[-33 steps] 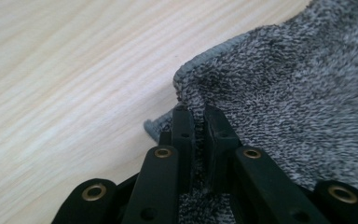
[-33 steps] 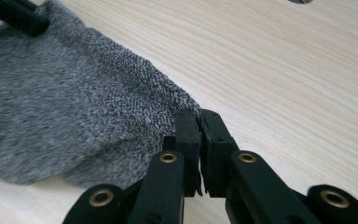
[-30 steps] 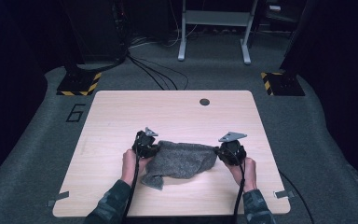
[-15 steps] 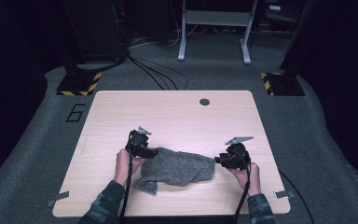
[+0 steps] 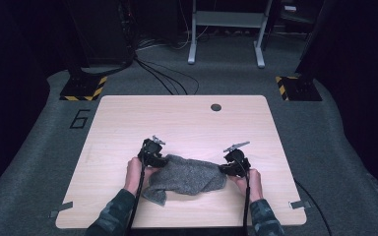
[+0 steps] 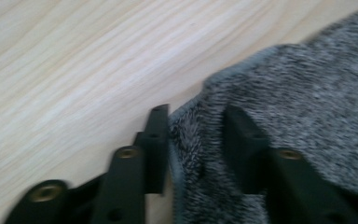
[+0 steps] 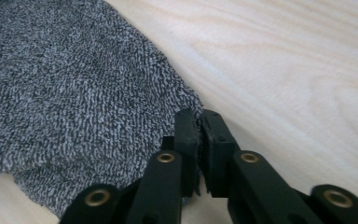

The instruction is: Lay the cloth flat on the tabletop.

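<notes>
Grey terry fabric, a crumpled heather-grey towel (image 5: 186,177), lies on the near half of the pale wood-grain table (image 5: 187,123), between the person's two hands and roughly centred from left to right. Its surface is bunched into soft folds, with a loose corner trailing toward the near left edge of the table. The black two-jaw left gripper (image 5: 153,156) sits at the towel's far-left edge; in the left gripper view its jaws have just been closing, and they straddle the hemmed border of the cloth, one jaw on the bare wood side and the other over the pile, with a fold of towel (image 6: 279,116) between them and a visible gap remaining, so the pads do not yet press the cloth together. The black two-jaw right gripper (image 5: 232,167) rests at the towel's right end; the right gripper view shows its jaws drawn nearly together, pinching a thin corner of the towel (image 7: 74,102) between the pads, so it is clenched on the fabric. Both hands, in dark patterned sleeves, come in from the near edge of the table. A small dark round cable grommet (image 5: 215,106) sits in the table's far side, well apart from the towel. No container stands on the table.
</notes>
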### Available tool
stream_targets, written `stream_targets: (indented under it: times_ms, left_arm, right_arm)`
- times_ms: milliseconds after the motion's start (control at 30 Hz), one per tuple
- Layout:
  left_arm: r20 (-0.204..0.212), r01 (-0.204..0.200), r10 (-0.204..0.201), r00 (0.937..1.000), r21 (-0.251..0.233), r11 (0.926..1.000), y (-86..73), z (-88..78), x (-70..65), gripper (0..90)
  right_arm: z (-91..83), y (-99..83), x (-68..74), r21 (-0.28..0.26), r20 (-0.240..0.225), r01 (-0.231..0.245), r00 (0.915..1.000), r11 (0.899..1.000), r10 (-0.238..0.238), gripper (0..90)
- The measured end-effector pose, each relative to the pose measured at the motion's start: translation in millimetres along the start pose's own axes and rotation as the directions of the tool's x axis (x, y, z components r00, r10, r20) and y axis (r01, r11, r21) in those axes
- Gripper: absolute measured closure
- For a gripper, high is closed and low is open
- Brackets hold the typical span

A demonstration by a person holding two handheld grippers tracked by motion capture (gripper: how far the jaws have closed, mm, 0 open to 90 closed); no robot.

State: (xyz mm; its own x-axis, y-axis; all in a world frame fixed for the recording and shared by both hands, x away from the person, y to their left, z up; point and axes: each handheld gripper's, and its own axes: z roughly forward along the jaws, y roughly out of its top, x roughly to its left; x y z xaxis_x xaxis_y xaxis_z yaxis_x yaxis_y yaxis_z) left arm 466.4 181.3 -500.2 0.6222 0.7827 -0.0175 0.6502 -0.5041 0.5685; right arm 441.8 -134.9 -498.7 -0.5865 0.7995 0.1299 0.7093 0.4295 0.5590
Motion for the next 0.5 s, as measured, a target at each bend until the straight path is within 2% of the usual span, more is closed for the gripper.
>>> stream_targets:
  times_ms: [67,133,167,233,267,333,367,400,433,467,500]
  left_arm:
    - [0.023,-0.013,0.013,0.9996,-0.021,0.9997,3.6,1.2,-5.8,78.5]
    - [0.02,-0.018,0.019,0.9996,-0.065,0.9978,8.2,-3.7,-10.4,80.7]
    - [0.021,-0.016,0.018,0.9996,-0.089,0.9959,10.9,-8.6,-12.1,80.9]
    - [0.021,-0.009,0.012,0.9997,-0.151,0.9885,16.2,-20.6,-15.3,80.7]
    - [0.02,-0.006,0.01,0.9998,-0.17,0.9855,18.0,-25.2,-16.6,80.4]
    - [0.017,-0.01,0.013,0.9998,-0.19,0.9817,21.3,-35.8,-19.0,79.7]
    - [0.017,-0.01,0.014,0.9998,-0.191,0.9815,21.9,-37.8,-18.9,79.0]
    - [0.012,-0.011,0.014,0.9998,-0.175,0.9846,21.7,-37.2,-18.2,78.2]
    - [0.015,-0.008,0.01,0.9998,-0.148,0.989,20.6,-34.1,-16.0,76.6]
    - [0.019,0.007,-0.004,0.9998,-0.129,0.9916,18.5,-29.0,-14.0,75.2]
    - [0.022,0.002,0.0,0.9998,-0.091,0.9959,16.5,-23.9,-11.5,73.9]
  right_arm:
    - [-4.5,5.8,-2.3,-0.02,0.044,0.023,0.9988,1.0,-0.022,88.2]
    - [-17.5,15.8,-4.3,-0.062,0.092,0.046,0.995,0.997,-0.04,88.2]
    - [-27.2,21.2,-3.3,-0.103,0.12,0.054,0.9919,0.993,-0.042,88.1]
    - [-47.4,30.1,0.2,-0.173,0.169,0.089,0.9838,0.981,-0.059,87.7]
    - [-61.8,34.9,4.1,-0.219,0.193,0.117,0.9784,0.969,-0.075,87.4]
    - [-79.4,37.1,11.9,-0.266,0.217,0.163,0.9704,0.95,-0.106,86.9]
    - [-82.7,36.6,14.1,-0.275,0.213,0.174,0.9701,0.946,-0.116,86.6]
    - [-83.7,34.2,17.3,-0.264,0.198,0.178,0.9718,0.948,-0.127,86.2]
    - [-79.8,30.5,20.5,-0.241,0.189,0.165,0.9745,0.956,-0.12,85.8]
    - [-72.4,25.8,21.5,-0.212,0.179,0.168,0.9751,0.963,-0.131,85.4]
    - [-62.2,20.0,21.6,-0.18,0.162,0.161,0.9778,0.97,-0.133,85.0]
